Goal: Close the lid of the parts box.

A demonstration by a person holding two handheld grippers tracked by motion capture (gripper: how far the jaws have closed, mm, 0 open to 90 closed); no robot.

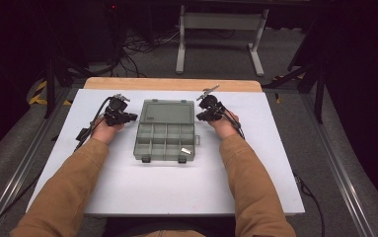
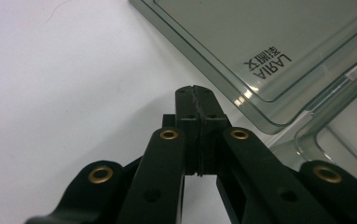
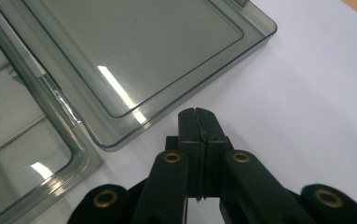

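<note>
A: Where are we now?

B: We're seated at a white bench (image 1: 127, 192) with a clear grey organiser box (image 1: 166, 140) lying open in the middle. Its lid (image 1: 169, 111) is folded flat on the bench on the far side, and the tray with its grid of compartments lies nearer to us.

A: And our hands?

B: The left tongs (image 1: 127, 117) sit just beside the lid's left edge, and the right tongs (image 1: 202, 115) just beside its right edge. In the left gripper view, the left tongs (image 2: 195, 91) are pressed fully together with nothing between them, and their tip stops just short of the lid's near corner (image 2: 264, 119). The right gripper view shows the same: the right tongs (image 3: 197, 113) are closed tight and hold nothing, close to the lid's rim (image 3: 176, 112) but not touching it.

A: Anything inside the box?

B: 1 small pale item (image 1: 186, 150) lies in a compartment at the near right of the tray. It's too small for us to identify.

A: So which step is this?

B: We judge it to be the approach to the lid, 1 pair of tongs on each side, most likely to fold it shut over the tray.

A: What does the next move need?

B: Either we open both tongs to pinch the rim, or we slip the closed tips under it, then lift both sides evenly so the lid swings over on its hinge without the box sliding.
</note>
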